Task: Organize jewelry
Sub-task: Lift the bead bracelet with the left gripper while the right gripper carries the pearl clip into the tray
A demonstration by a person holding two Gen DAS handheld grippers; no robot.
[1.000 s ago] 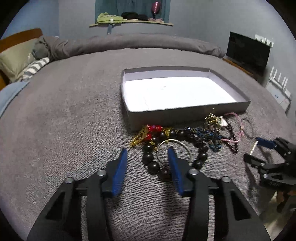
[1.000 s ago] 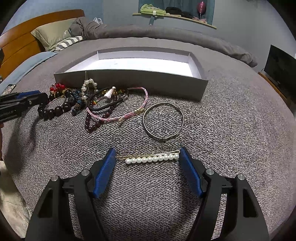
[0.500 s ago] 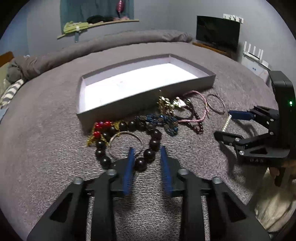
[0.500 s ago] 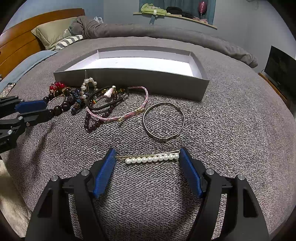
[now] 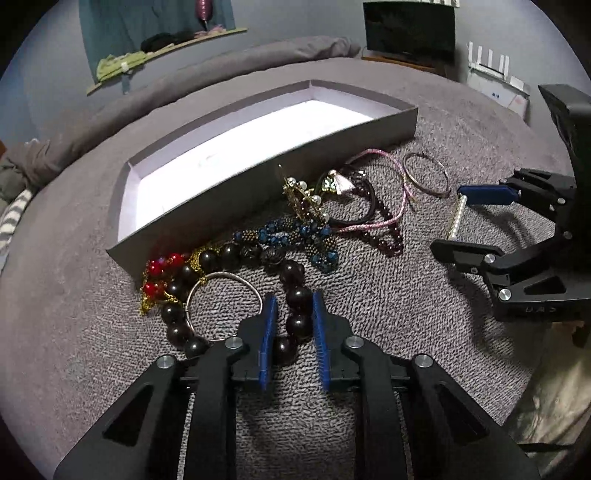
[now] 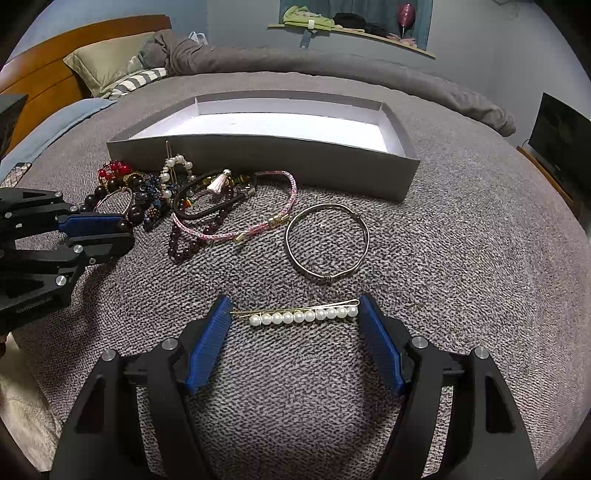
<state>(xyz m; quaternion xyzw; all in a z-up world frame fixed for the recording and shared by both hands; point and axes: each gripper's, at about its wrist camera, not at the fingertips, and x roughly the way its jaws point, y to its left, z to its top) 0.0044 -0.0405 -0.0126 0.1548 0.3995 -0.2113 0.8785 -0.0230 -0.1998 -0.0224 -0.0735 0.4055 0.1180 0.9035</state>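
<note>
A shallow grey box [image 5: 266, 173] with a white floor lies on the grey bedspread; it also shows in the right wrist view [image 6: 258, 155]. Jewelry lies in front of it. My left gripper [image 5: 291, 306] is shut on the dark bead bracelet [image 5: 295, 295], beside a silver ring [image 5: 223, 306]. My right gripper [image 6: 295, 317] is open, its fingers at both ends of a pearl hair pin [image 6: 303, 315] that lies on the bedspread. A silver bangle [image 6: 327, 242] and a pink cord bracelet [image 6: 258, 218] lie beyond it.
Blue beads [image 5: 295, 236], red beads [image 5: 162, 266] and a black hair tie [image 6: 207, 206] lie against the box's front wall. Pillows [image 6: 107, 66] and a rolled duvet [image 6: 332, 70] lie at the bed's far side. A TV [image 5: 408, 29] stands beyond the bed.
My left gripper has swung right and closed its fingers on the dark bead bracelet. My right gripper has stayed around the pearl pin.
</note>
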